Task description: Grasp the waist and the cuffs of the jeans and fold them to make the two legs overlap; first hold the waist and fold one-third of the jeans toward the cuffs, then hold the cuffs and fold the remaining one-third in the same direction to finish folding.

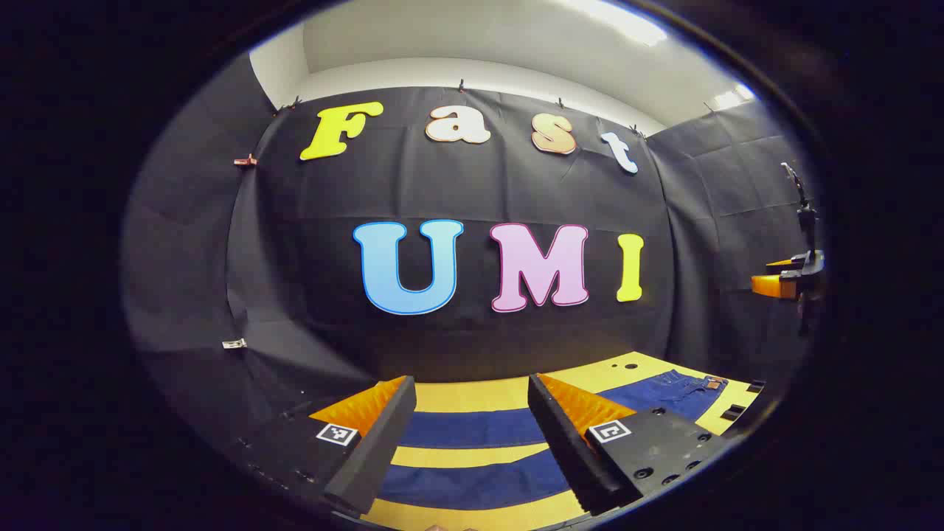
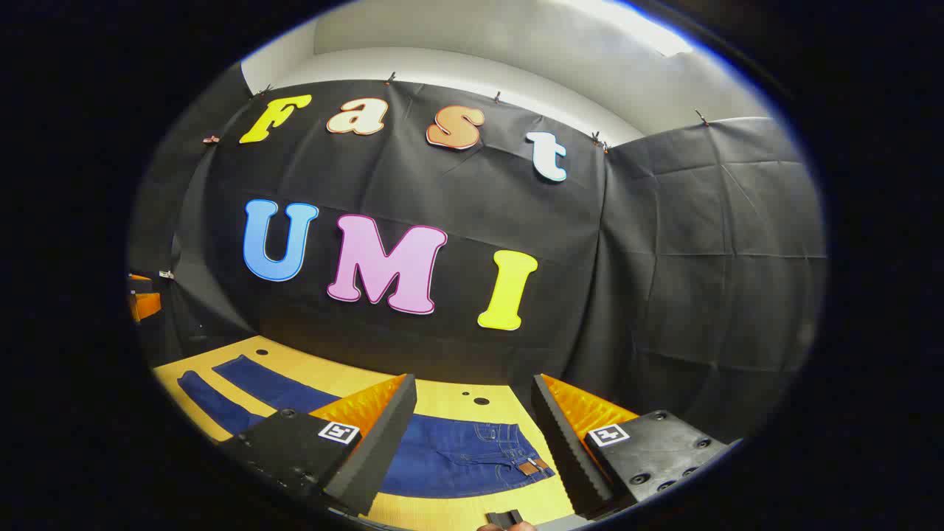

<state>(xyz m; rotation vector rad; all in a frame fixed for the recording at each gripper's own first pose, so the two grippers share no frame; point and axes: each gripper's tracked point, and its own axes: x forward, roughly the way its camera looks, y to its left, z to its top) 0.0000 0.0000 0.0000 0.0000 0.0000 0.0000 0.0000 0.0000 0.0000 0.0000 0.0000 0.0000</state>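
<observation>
Dark blue jeans (image 1: 472,428) lie flat on the yellow table (image 1: 472,394), legs apart. In the left gripper view the two legs run across below my left gripper (image 1: 466,435), which is open and held above them, nothing between its fingers. The waist (image 1: 682,387) lies off to the right. In the right gripper view my right gripper (image 2: 472,439) is open above the waist end (image 2: 472,453), with the legs (image 2: 251,391) stretching to the left. The other gripper (image 1: 785,280) shows small at the right edge of the left gripper view.
Black cloth walls close the booth behind and at both sides. The table (image 2: 442,398) has small round holes (image 2: 481,400) near its far edge. Small black clips (image 1: 737,411) sit on the table's right edge beside the waist.
</observation>
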